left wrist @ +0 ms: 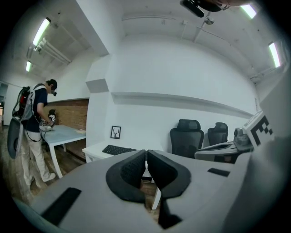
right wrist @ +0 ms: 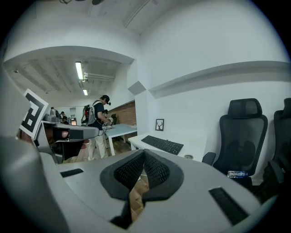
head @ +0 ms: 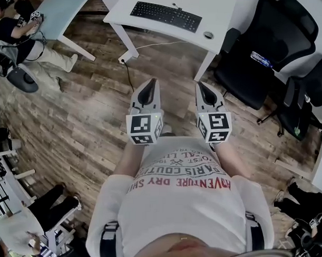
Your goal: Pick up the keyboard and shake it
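A black keyboard (head: 166, 16) lies flat on a white desk (head: 128, 19) at the top of the head view, well ahead of both grippers. My left gripper (head: 151, 84) and right gripper (head: 203, 87) are held side by side over the wooden floor, both pointing toward the desk. Each is shut with nothing between its jaws. In the left gripper view the keyboard (left wrist: 119, 149) shows just left of the closed gripper (left wrist: 146, 152). The right gripper view has the keyboard (right wrist: 162, 144) just above its closed gripper (right wrist: 144, 152).
Black office chairs (head: 269, 55) stand right of the desk, one with a water bottle (head: 261, 59) on its seat. A person (head: 17, 30) works at a pale blue table (head: 65, 11) to the left. A cable (head: 153, 46) trails under the desk. A small framed picture (left wrist: 115, 132) stands on the desk.
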Demonstrator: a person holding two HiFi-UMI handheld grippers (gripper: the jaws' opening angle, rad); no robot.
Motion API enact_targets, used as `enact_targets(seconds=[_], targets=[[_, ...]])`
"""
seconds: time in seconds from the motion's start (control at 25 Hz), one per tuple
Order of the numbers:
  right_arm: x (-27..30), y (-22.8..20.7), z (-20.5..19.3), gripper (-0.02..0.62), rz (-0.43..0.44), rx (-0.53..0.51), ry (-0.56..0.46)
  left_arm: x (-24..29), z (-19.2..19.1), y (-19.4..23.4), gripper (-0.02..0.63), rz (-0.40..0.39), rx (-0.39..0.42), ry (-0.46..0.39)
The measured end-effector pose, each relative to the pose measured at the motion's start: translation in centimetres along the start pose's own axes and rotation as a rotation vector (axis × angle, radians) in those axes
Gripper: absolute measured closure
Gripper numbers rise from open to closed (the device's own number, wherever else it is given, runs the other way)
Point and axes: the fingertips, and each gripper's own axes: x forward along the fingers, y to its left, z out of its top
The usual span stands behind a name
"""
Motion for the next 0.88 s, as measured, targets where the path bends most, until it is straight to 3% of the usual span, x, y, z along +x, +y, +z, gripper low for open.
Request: enact_targets(seconds=[0.2,0.44,0.72,0.88], targets=[[5.8,1.8,1.2,0.57,-0.045,0.083,0.002,2.3,0.9,6.4,0.574,-0.02,-0.023,0.01],[11.2,2.8,1.1,0.569,-0.029,0.056,0.046,5.5,0.9,10.5,0.574,-0.015,-0.043,0.013],[18.4,-0.7,1.0,0.569,-0.023,0.059,0.066,12.0,-0.1,13.2,0.574,0.008,-0.031,0.054],[24.1,-4.2,2.9,0.569,-0.016,0.055,0.071,17.5,1.8,14.7,0.574,0.019,0.012,0.06]])
